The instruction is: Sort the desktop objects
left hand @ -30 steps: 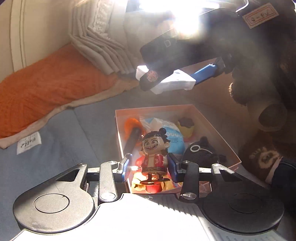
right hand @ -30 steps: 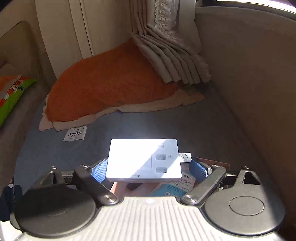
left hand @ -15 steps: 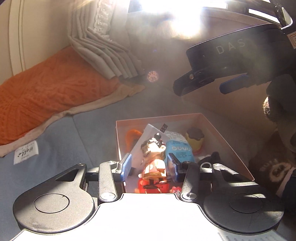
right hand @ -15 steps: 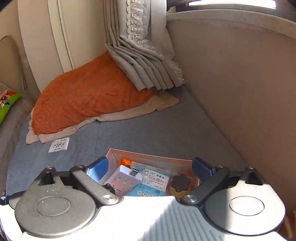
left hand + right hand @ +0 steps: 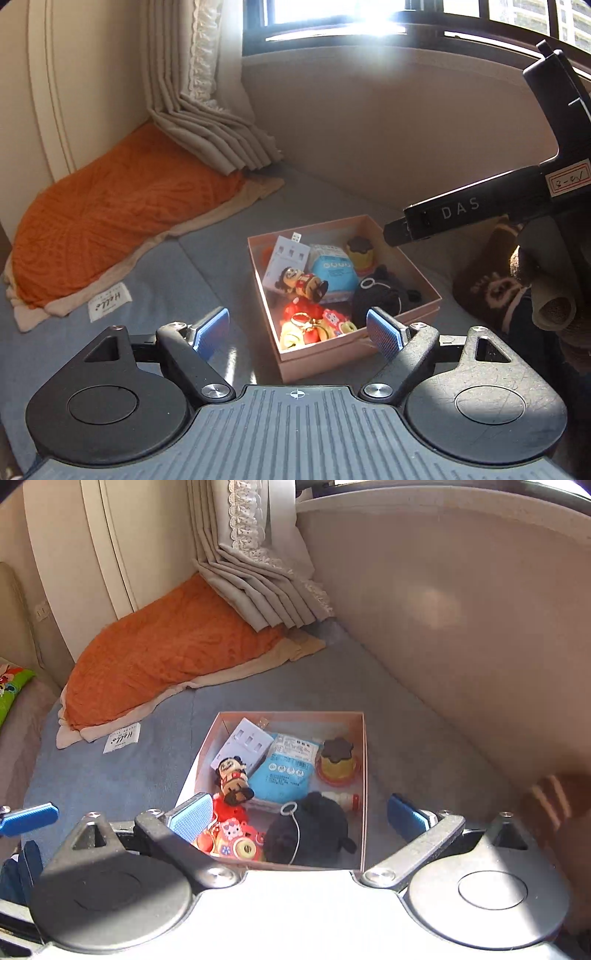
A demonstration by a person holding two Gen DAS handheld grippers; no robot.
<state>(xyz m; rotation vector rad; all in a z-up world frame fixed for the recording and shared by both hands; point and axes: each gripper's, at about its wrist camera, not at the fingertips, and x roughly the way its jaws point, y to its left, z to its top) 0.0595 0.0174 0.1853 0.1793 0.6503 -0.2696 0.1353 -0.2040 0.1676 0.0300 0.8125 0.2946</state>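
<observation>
Now figurine (image 5: 301, 282) lies boxed beyond opening fingers (image 5: 210, 328).

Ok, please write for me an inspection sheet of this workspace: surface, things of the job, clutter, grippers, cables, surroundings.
Surface: blue-grey padded mat, sunlit in patches.
Job's things: open pink box on the mat; inside lie a toy figure on its side, a white adapter, a blue packet, a yellow pudding toy, a black plush and red keychains.
Clutter: white label on the mat; nothing else loose.
Grippers: left gripper opening, nothing between its fingers; right gripper opening, also empty, above the box.
Cables: nothing seen.
Surroundings: orange blanket, grey curtain, beige wall, window, brown plush slippers.
</observation>
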